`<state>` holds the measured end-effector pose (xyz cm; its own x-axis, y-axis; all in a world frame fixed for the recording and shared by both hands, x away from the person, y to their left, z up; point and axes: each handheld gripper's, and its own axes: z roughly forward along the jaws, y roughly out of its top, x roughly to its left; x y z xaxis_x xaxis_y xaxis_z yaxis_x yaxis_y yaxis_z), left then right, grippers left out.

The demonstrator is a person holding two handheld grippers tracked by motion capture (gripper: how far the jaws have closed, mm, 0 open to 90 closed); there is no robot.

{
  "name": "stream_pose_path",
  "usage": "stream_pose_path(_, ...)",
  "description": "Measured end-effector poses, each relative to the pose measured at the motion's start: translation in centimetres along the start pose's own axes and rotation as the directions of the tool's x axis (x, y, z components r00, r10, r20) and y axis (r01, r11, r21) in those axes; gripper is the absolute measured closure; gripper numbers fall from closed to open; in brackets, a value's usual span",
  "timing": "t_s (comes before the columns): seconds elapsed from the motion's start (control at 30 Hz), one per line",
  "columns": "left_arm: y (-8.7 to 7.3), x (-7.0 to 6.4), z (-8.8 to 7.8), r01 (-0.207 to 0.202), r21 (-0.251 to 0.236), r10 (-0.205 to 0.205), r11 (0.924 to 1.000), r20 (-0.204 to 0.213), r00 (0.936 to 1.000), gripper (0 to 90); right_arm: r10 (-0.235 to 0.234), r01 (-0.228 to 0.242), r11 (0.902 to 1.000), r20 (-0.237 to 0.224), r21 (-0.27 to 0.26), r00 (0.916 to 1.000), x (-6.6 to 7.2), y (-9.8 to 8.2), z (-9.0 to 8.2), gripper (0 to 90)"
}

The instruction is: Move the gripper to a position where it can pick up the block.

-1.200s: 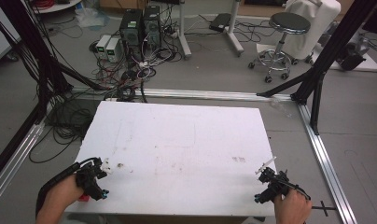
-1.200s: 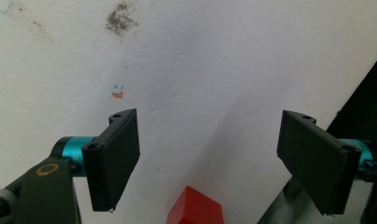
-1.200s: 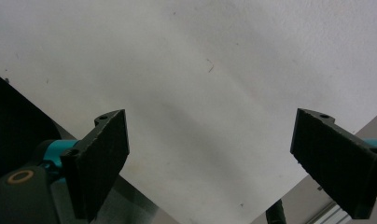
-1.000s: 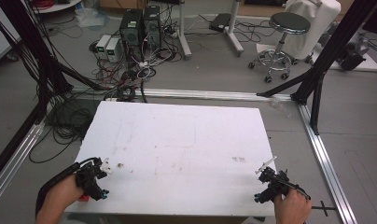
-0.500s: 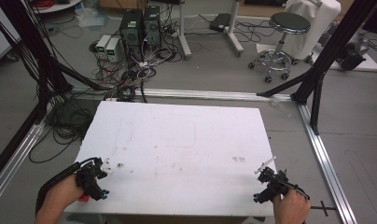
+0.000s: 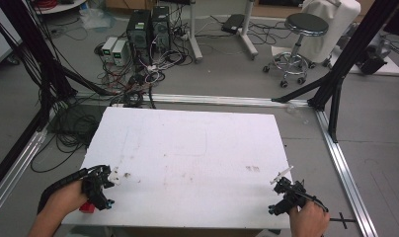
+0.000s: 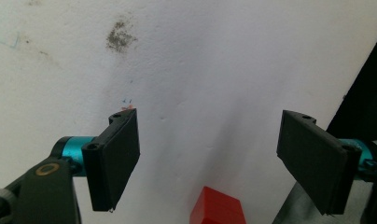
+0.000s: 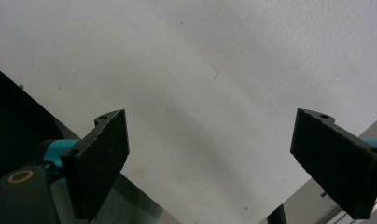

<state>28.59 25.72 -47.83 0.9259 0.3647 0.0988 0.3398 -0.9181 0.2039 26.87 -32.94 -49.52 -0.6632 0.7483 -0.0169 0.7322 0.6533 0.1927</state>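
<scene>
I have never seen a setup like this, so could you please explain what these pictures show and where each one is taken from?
There is no robot here: a person stands at a white table and holds a two-jaw tool in each hand. The high view looks down from above; the left gripper is at the near left corner, the right gripper at the near right. The other two pictures come from cameras riding on those tools, looking along their black jaws. Both pairs of jaws stand wide apart and hold nothing. On the surface lie some smudges and a small red block, close under the left gripper near the table's edge.
</scene>
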Motion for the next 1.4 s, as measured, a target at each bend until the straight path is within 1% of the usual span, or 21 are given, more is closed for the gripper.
stream_pose_path(0.03,0.0,0.0,0.0,0.000,0.000,0.000,1.0000,0.000,1.0000,21.5,0.000,0.000,1.0000,0.000,0.000,1.0000,0.0,0.0,0.0,10.8)
stream_pose_path(0.07,-0.1,0.2,-0.1,-0.021,0.000,0.021,0.9998,0.004,0.9998,21.5,-0.001,0.001,1.0000,-0.002,0.001,1.0000,0.0,0.0,0.0,10.8)
stream_pose_path(0.1,-0.1,0.2,-0.1,-0.021,0.000,0.021,0.9998,0.004,0.9998,21.5,-0.001,0.001,1.0000,-0.002,0.001,1.0000,0.0,0.0,0.0,10.8)
stream_pose_path(0.13,-0.2,0.3,-0.4,-0.035,0.002,0.035,0.9994,0.011,0.9993,21.5,0.003,-0.003,1.0000,-0.002,0.000,1.0000,0.0,0.0,0.0,10.8)
stream_pose_path(0.17,-0.2,0.3,-0.4,-0.035,0.002,0.035,0.9994,0.011,0.9993,21.5,0.003,-0.003,1.0000,-0.002,0.000,1.0000,0.0,0.0,0.0,10.8)
stream_pose_path(0.2,-0.3,0.5,-0.6,-0.060,-0.003,0.060,0.9982,0.014,0.9981,21.5,0.002,-0.002,1.0000,-0.003,0.001,1.0000,0.0,0.0,0.1,10.8)
stream_pose_path(0.23,-0.3,0.5,-0.6,-0.060,-0.003,0.060,0.9982,0.014,0.9981,21.5,0.003,-0.003,1.0000,-0.003,0.000,1.0000,0.0,0.0,0.0,10.8)
stream_pose_path(0.27,-0.4,0.6,-0.8,-0.076,0.000,0.076,0.9971,0.016,0.9970,21.5,0.003,-0.003,1.0000,-0.006,0.000,1.0000,0.0,0.1,0.0,10.8)
stream_pose_path(0.43,-0.6,0.8,-1.0,-0.108,0.000,0.108,0.9942,0.020,0.9940,21.5,-0.001,0.001,1.0000,-0.008,0.000,1.0000,0.0,0.1,0.1,10.8)
stream_pose_path(0.47,-0.6,0.9,-1.1,-0.125,-0.001,0.125,0.9921,0.019,0.9919,21.5,-0.001,0.001,1.0000,-0.007,0.000,1.0000,0.1,0.1,0.1,10.8)
stream_pose_path(0.5,-0.6,0.9,-1.1,-0.125,-0.001,0.125,0.9921,0.019,0.9919,21.5,-0.001,0.001,1.0000,-0.007,0.000,1.0000,0.1,0.1,0.1,10.8)
stream_pose_path(0.53,-0.8,0.9,-1.2,-0.148,0.004,0.148,0.9889,0.026,0.9886,21.5,-0.002,0.002,1.0000,-0.006,0.000,1.0000,0.1,0.1,0.1,10.8)
stream_pose_path(0.57,-0.8,0.9,-1.2,-0.148,0.004,0.148,0.9889,0.026,0.9886,21.5,-0.003,0.003,1.0000,-0.007,-0.002,1.0000,0.1,0.1,0.1,10.8)
stream_pose_path(0.6,-0.9,0.9,-1.2,-0.165,0.009,0.165,0.9862,0.020,0.9861,21.5,-0.004,0.004,1.0000,-0.008,-0.003,1.0000,0.1,0.1,0.1,10.8)
stream_pose_path(0.83,-1.3,1.1,-1.6,-0.194,0.006,0.193,0.9810,0.035,0.9805,21.5,-0.005,0.005,1.0000,-0.010,-0.003,0.9999,0.1,0.2,0.1,10.8)
stream_pose_path(0.87,-1.4,1.1,-1.7,-0.209,0.006,0.209,0.9779,0.034,0.9773,21.5,-0.006,0.006,1.0000,-0.012,-0.004,0.9999,0.1,0.2,0.1,10.8)
stream_pose_path(0.97,-1.5,1.1,-1.8,-0.219,0.007,0.218,0.9757,0.039,0.9751,21.5,-0.007,0.007,1.0000,-0.013,-0.005,0.9999,0.1,0.2,0.1,10.8)
stream_pose_path(1.0,-1.6,1.1,-2.0,-0.243,0.013,0.242,0.9700,0.035,0.9696,21.5,-0.007,0.007,1.0000,-0.012,-0.006,0.9999,0.1,0.2,0.1,10.8)
stream_pose_path(1.23,-2.2,1.2,-2.2,-0.268,0.028,0.266,0.9631,0.042,0.9629,21.5,-0.004,0.004,1.0000,-0.014,-0.008,0.9999,0.1,0.2,0.1,10.8)
stream_pose_path(1.33,-2.7,1.3,-2.3,-0.286,0.033,0.284,0.9576,0.052,0.9573,21.5,-0.004,0.004,1.0000,-0.014,-0.009,0.9999,0.1,0.2,0.0,10.8)
stream_pose_path(1.4,-3.0,1.2,-2.3,-0.291,0.036,0.289,0.9560,0.060,0.9555,21.5,-0.007,0.007,0.9999,-0.013,-0.011,0.9999,0.1,0.2,0.1,10.8)
